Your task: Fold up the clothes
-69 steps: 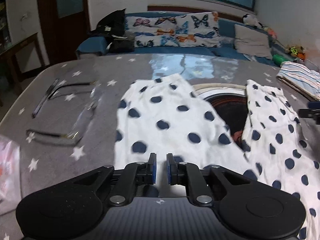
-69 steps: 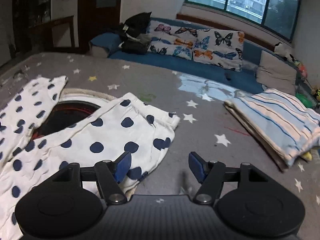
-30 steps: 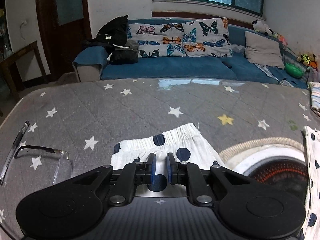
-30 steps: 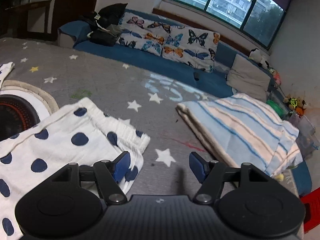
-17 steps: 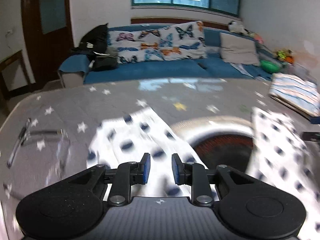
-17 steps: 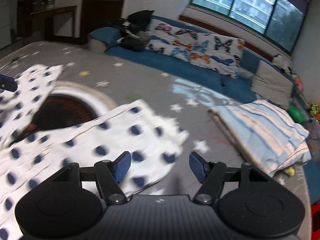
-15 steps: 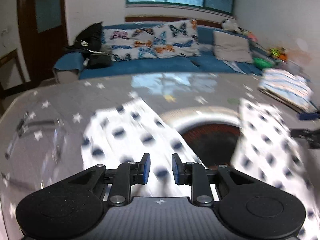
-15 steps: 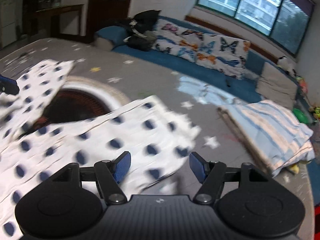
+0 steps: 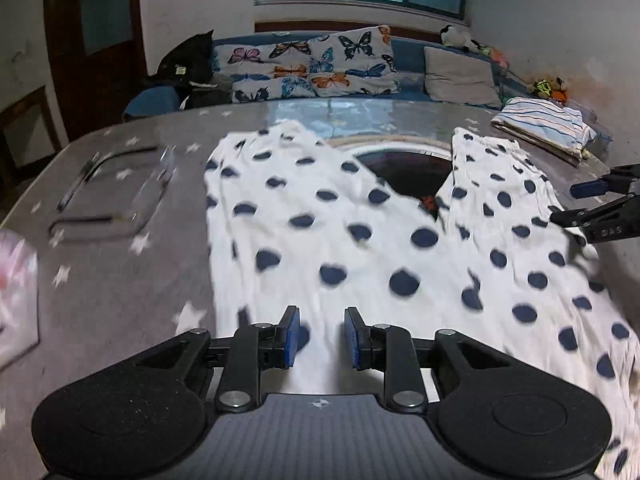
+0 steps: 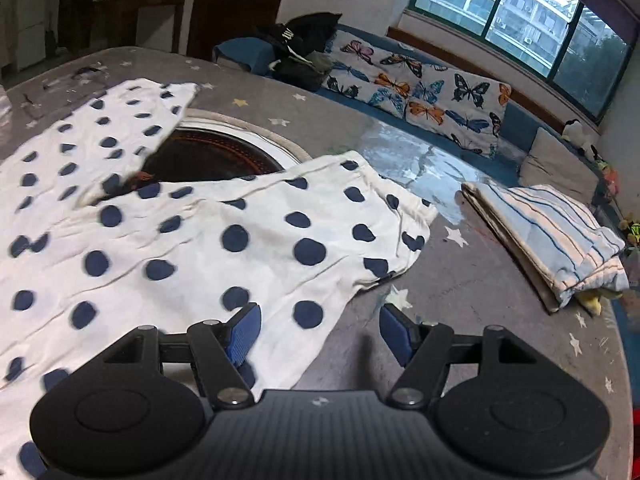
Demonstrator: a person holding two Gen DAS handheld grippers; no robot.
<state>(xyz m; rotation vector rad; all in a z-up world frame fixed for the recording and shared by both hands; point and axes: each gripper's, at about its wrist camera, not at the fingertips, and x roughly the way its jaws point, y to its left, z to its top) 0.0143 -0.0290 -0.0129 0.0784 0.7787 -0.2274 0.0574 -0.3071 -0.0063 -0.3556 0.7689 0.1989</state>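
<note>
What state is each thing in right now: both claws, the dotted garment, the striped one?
Left claw: jaws slightly apart, empty, above the garment.
Right claw: wide open, empty, over the garment's edge.
Polka-dot garment: spread flat on the table, unfolded, wrinkled.
Striped garment: folded, lying apart beside it.
Glasses: lying open on the table.

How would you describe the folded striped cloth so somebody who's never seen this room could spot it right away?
Start at the big grey star-patterned table in front of the blue sofa. Beyond the spread polka-dot garment, near the table's sofa-side edge, lies the folded striped cloth. It is the only neatly stacked fabric, pale blue and cream with thin stripes rather than dots.
</note>
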